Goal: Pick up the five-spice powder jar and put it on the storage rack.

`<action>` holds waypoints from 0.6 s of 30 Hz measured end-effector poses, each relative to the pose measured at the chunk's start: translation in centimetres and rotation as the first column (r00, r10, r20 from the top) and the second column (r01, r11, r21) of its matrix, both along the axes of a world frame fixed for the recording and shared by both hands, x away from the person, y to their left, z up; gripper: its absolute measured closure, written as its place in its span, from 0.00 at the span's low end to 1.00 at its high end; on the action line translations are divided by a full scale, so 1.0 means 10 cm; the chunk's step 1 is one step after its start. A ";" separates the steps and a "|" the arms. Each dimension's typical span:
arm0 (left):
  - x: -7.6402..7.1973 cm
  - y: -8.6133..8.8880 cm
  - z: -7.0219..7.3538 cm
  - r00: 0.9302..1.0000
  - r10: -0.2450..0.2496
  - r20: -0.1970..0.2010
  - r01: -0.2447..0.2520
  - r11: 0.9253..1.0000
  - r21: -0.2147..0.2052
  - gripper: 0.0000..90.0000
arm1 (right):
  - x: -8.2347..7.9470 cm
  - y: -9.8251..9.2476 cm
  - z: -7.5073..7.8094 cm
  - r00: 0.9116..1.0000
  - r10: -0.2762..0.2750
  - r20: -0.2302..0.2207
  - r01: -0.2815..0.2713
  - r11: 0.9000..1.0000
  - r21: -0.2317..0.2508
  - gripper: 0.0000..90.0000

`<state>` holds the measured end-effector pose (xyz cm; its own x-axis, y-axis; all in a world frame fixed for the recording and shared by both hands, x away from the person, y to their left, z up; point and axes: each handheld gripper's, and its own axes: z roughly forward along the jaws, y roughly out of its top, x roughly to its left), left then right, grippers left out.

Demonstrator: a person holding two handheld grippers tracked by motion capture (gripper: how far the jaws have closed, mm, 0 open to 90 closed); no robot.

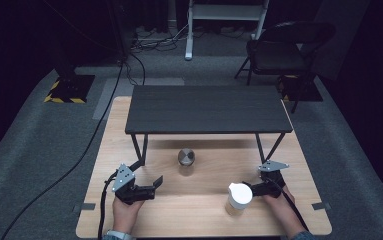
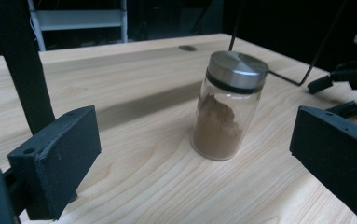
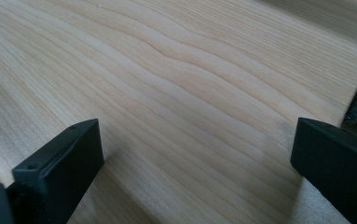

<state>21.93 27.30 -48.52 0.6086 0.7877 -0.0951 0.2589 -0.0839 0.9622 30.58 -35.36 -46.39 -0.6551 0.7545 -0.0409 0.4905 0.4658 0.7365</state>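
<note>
Both tools open over the table, two jars standing free

The left tool (image 1: 151, 186) hangs near the table's (image 1: 129, 210) near left corner, its jaws spread wide with nothing between them; the glass jar (image 2: 227, 109) with a metal lid and brown powder stands upright ahead of it, near the table's middle, just in front of the dark shelf (image 1: 206, 107). The right tool (image 1: 251, 189), near the near right corner, also stands open over bare wood, its tips just beside the white-lidded jar (image 1: 239, 197); whether they touch it cannot be told.
</note>
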 end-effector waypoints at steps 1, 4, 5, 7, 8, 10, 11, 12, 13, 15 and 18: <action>0.02 -0.01 0.00 1.000 -0.006 -0.004 0.006 1.000 0.005 0.02 | 0.00 0.00 0.00 1.000 0.003 0.000 -0.003 1.000 0.000 0.02; 0.05 -0.06 0.00 1.000 -0.016 -0.001 0.016 1.000 0.015 0.02 | 0.01 -0.01 0.00 1.000 0.015 -0.001 -0.015 1.000 -0.001 0.02; 0.07 -0.07 0.01 1.000 -0.020 -0.001 0.020 1.000 0.017 0.02 | 0.01 -0.01 0.00 1.000 0.015 -0.001 -0.015 1.000 -0.001 0.02; 0.12 -0.11 0.01 0.999 -0.034 0.000 0.034 0.999 0.018 0.02 | 0.01 -0.01 0.00 1.000 0.015 -0.001 -0.015 1.000 -0.001 0.02; 0.14 -0.13 0.01 0.999 -0.043 0.001 0.043 0.999 0.021 0.02 | 0.01 -0.01 0.00 1.000 0.015 -0.001 -0.015 1.000 -0.001 0.02; 0.20 -0.19 0.01 0.998 -0.059 0.001 0.059 0.998 0.026 0.02 | 0.01 -0.01 0.00 1.000 0.015 0.000 -0.015 1.000 -0.001 0.02; 0.22 -0.21 0.01 0.998 -0.065 0.003 0.065 0.998 0.028 0.02 | 0.01 -0.01 0.00 1.000 0.015 -0.001 -0.015 1.000 -0.001 0.02; 0.25 -0.24 0.01 0.997 -0.073 0.001 0.073 0.997 0.031 0.02 | 0.01 -0.01 0.00 1.000 0.018 -0.001 -0.018 1.000 -0.001 0.02; 0.28 -0.26 0.01 0.997 -0.081 0.000 0.081 0.996 0.031 0.02 | 0.02 -0.01 0.00 1.000 0.024 -0.001 -0.024 1.000 -0.002 0.02; 0.34 -0.32 0.02 0.995 -0.095 0.000 0.095 0.995 0.036 0.02 | 0.04 -0.02 0.00 0.999 0.033 0.000 -0.033 0.999 -0.001 0.02; 0.41 -0.40 0.02 0.993 -0.116 0.002 0.115 0.992 0.041 0.02 | 0.04 -0.02 0.00 0.999 0.036 0.000 -0.036 0.999 0.000 0.02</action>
<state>26.03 23.32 -48.28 0.6961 0.7153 -0.0617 0.2414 -0.1523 0.9584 31.01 -35.56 -46.39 -0.6820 0.7302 -0.0409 0.4735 0.4834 0.7363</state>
